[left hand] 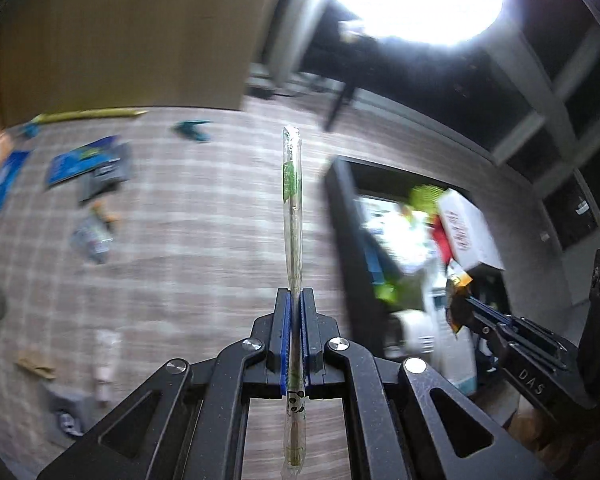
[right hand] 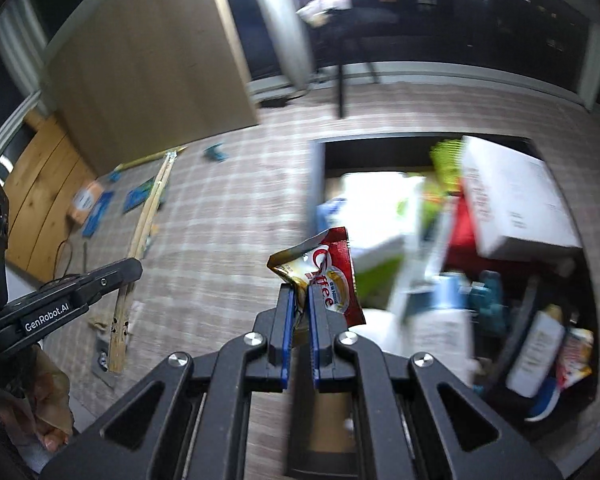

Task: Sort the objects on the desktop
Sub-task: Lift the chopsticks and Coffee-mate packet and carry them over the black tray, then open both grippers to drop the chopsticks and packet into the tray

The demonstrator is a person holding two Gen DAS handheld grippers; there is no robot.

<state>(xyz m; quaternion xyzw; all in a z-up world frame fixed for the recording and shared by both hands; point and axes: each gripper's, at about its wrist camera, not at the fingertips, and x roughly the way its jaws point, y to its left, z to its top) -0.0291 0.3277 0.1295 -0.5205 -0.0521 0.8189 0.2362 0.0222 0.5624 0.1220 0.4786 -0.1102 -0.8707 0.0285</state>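
My left gripper (left hand: 296,296) is shut on a long pair of wooden chopsticks in a clear wrapper with green print (left hand: 292,204), which sticks out straight ahead over the checked tablecloth. My right gripper (right hand: 300,292) is shut on the corner of a red and gold coffee sachet (right hand: 332,276), held near the left wall of a black storage box (right hand: 316,184). In the right wrist view the left gripper (right hand: 134,266) comes in from the left with the chopsticks (right hand: 148,224). The left wrist view shows the right gripper (left hand: 458,306) with the sachet at the box.
The black box (left hand: 342,216) holds several items, among them a white carton (right hand: 512,200) and a white bottle (right hand: 536,348). Blue cards (left hand: 80,162), a teal clip (left hand: 192,130), a yellow pencil (left hand: 88,115) and small packets (left hand: 90,238) lie on the cloth to the left.
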